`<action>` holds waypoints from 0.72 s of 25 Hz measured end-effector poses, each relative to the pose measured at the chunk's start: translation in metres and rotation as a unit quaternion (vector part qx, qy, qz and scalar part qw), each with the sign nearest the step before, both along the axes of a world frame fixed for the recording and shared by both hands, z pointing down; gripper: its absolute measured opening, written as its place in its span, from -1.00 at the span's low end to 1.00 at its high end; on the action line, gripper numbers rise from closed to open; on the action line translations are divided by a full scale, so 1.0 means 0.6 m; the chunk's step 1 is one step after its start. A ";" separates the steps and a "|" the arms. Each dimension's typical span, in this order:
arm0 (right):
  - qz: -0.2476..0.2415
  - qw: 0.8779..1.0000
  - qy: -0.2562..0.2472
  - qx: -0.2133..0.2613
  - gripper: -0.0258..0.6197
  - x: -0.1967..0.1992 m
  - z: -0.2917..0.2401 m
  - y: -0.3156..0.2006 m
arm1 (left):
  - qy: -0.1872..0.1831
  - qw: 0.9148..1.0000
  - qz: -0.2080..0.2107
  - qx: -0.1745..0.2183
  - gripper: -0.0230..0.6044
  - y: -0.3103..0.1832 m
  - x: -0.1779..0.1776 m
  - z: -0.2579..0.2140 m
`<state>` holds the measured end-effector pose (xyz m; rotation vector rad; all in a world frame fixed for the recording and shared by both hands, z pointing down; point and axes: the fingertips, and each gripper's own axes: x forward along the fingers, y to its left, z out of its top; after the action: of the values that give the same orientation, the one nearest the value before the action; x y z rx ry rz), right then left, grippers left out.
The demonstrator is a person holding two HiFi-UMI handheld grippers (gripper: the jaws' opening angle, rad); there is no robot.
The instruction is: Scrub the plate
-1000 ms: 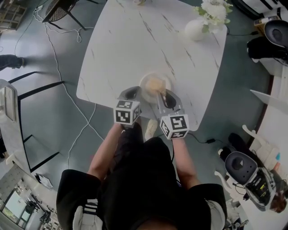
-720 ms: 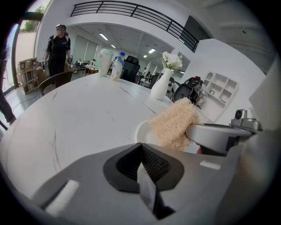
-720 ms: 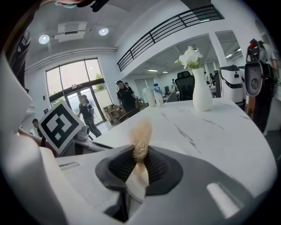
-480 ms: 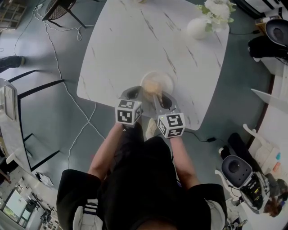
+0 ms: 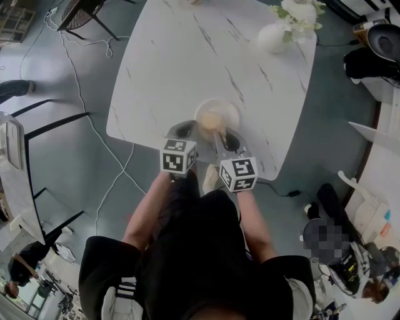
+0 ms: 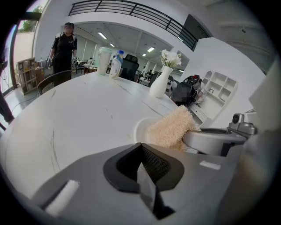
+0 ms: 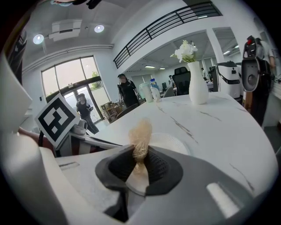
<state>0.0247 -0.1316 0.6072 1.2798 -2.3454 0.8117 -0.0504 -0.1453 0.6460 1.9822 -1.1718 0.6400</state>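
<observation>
Right tongs pinch a beige scrubbing pad over the white plate; left tongs closed, empty, just beside it.

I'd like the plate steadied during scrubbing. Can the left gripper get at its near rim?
Probably yes: the left gripper, jaws shut, lies beside the plate with only bare table between; the sponge in the right gripper sits further right.

From my remote station I look down on a white, grey-veined marble surface on a grey-green floor strewn with white cables, a black chair beyond it, while tall glass doors, round ceiling lights and a black-railed balcony frame the bright open office.
</observation>
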 end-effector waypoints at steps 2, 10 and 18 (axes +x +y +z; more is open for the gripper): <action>0.004 1.000 0.002 -0.002 -0.75 0.008 0.002 -0.001 | -0.001 1.000 0.000 -0.002 -0.91 0.000 0.002 0.002; 0.029 0.999 0.013 -0.005 -0.75 0.047 0.005 -0.001 | -0.001 1.000 0.003 -0.002 -0.91 -0.001 0.003 0.001; 0.058 0.998 0.026 -0.008 -0.75 0.092 0.011 0.004 | -0.002 1.000 0.004 -0.002 -0.91 0.003 0.002 -0.001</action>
<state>0.0801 -0.1291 0.6137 1.4231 -2.2370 0.8216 -0.0490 -0.1434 0.6455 1.9851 -1.1635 0.6497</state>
